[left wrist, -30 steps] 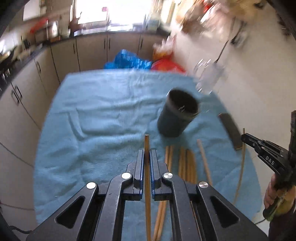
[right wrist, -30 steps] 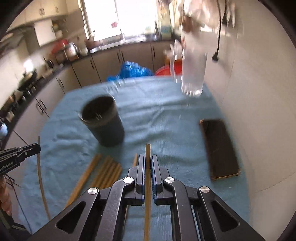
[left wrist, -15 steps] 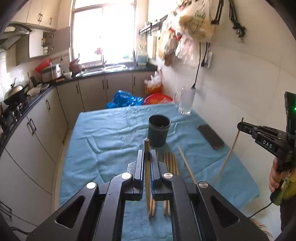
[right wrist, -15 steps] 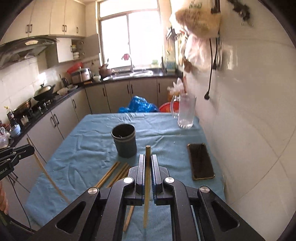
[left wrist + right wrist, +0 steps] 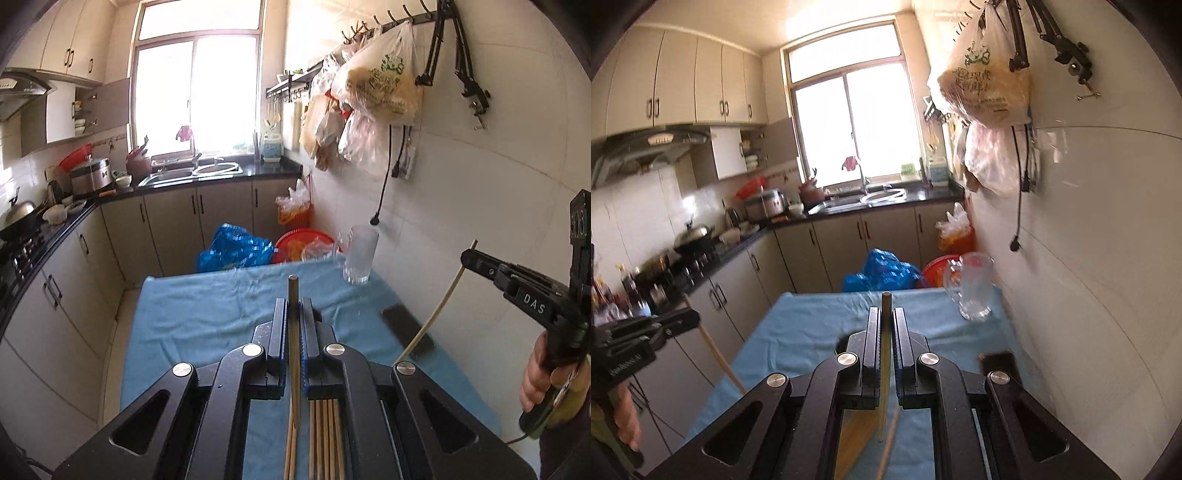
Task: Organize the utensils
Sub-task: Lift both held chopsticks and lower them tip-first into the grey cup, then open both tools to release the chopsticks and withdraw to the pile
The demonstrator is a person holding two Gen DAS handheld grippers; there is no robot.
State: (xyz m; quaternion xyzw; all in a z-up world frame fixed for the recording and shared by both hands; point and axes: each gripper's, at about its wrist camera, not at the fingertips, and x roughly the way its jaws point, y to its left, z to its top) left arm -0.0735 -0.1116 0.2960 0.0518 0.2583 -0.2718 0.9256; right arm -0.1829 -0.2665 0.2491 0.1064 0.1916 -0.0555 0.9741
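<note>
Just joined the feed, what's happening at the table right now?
A person holds a gripper in each hand above the blue-clothed table. The left gripper is shut on one chopstick, and the right gripper is shut on another chopstick. More loose chopsticks lie on the cloth below. The dark cup is almost hidden behind the jaws, so neither chopstick is in it yet. A phone and a glass mug sit on the wall side of the table.
</note>
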